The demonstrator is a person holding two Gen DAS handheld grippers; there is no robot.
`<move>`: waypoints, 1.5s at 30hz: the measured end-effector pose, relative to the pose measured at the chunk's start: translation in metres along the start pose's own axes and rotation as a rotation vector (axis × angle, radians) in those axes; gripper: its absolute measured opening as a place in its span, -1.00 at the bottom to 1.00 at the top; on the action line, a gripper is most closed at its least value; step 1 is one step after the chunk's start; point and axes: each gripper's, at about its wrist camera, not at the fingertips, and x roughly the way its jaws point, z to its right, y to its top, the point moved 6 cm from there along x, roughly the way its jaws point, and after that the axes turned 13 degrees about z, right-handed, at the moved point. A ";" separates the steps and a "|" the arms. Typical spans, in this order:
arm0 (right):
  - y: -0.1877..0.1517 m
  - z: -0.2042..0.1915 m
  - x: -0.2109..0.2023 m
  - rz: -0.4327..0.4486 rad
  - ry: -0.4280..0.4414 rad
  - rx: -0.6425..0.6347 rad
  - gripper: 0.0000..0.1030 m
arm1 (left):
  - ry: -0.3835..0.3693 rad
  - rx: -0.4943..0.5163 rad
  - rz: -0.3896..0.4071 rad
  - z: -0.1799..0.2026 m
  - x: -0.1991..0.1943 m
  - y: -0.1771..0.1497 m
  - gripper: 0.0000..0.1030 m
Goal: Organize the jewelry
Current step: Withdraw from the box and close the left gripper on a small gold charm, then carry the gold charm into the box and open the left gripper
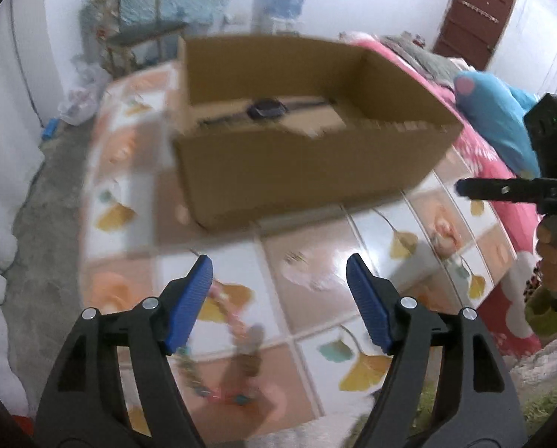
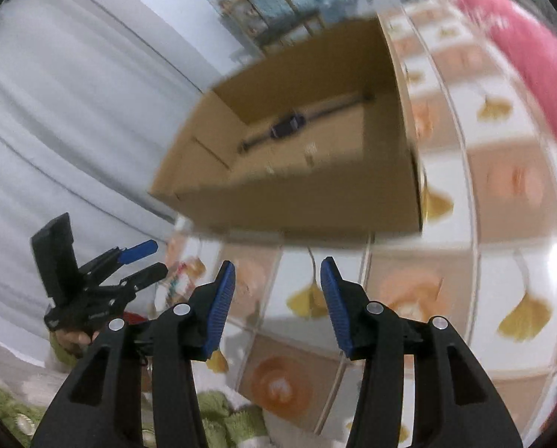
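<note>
An open cardboard box (image 1: pixel 301 160) stands on the tiled tabletop (image 1: pixel 316 261), and a dark wristwatch (image 1: pixel 265 108) lies flat inside it. The box (image 2: pixel 297 194) and the watch (image 2: pixel 288 127) also show in the right wrist view. A blurred beaded necklace (image 1: pixel 218 358) lies on the table just below my left gripper (image 1: pixel 278 272), which is open and empty above it. My right gripper (image 2: pixel 278 272) is open and empty in front of the box. The left gripper (image 2: pixel 148 257) shows at the left of the right wrist view, over some colourful jewelry (image 2: pixel 183 276).
A pink blanket (image 1: pixel 495 194) and a blue pillow (image 1: pixel 498 112) lie to the right of the table. A wooden chair (image 1: pixel 140 37) and a water jug (image 1: pixel 278 3) stand behind it. White cloth (image 2: pixel 73 130) hangs on the left. A green patterned cloth (image 2: pixel 222 410) lies at the near edge.
</note>
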 end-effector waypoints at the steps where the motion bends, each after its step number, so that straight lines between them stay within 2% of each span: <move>1: -0.005 0.000 0.005 -0.010 -0.004 0.002 -0.09 | 0.001 0.001 0.002 0.005 0.006 -0.003 0.37; 2: -0.008 -0.001 0.007 -0.015 -0.008 0.002 -0.09 | -0.002 -0.001 0.005 0.008 0.009 -0.007 0.37; 4: -0.012 -0.003 0.010 -0.022 -0.019 -0.006 -0.09 | -0.003 -0.012 -0.002 0.012 0.020 -0.011 0.23; 8: -0.022 -0.005 0.012 -0.031 -0.032 -0.013 -0.09 | -0.010 -0.038 -0.007 0.014 0.039 -0.013 -0.19; 11: -0.027 -0.004 0.012 -0.033 -0.043 -0.011 -0.09 | 0.016 -0.002 -0.024 0.014 0.052 -0.015 -0.42; 17: -0.029 0.001 0.012 -0.033 -0.051 0.008 -0.09 | 0.032 0.047 -0.073 0.018 0.068 -0.023 -0.66; 20: -0.031 0.005 0.007 -0.035 -0.056 0.016 -0.09 | 0.041 0.069 -0.064 0.020 0.069 -0.022 -0.68; 24: -0.034 0.011 0.001 -0.030 -0.078 0.015 -0.09 | 0.060 0.084 -0.056 0.022 0.072 -0.022 -0.92; 32: -0.045 0.020 -0.016 0.003 -0.173 -0.034 -0.09 | 0.075 0.110 -0.039 0.024 0.070 -0.023 -0.94; 36: -0.042 0.023 -0.014 0.022 -0.233 -0.085 -0.22 | 0.076 0.104 -0.035 0.024 0.069 -0.024 -0.94; 42: -0.048 0.017 -0.002 -0.021 -0.267 -0.177 -0.27 | 0.076 0.113 -0.025 0.025 0.063 -0.024 -0.95; 45: -0.053 0.018 0.006 -0.044 -0.287 -0.197 -0.40 | 0.077 0.105 -0.017 0.024 0.060 -0.023 -0.95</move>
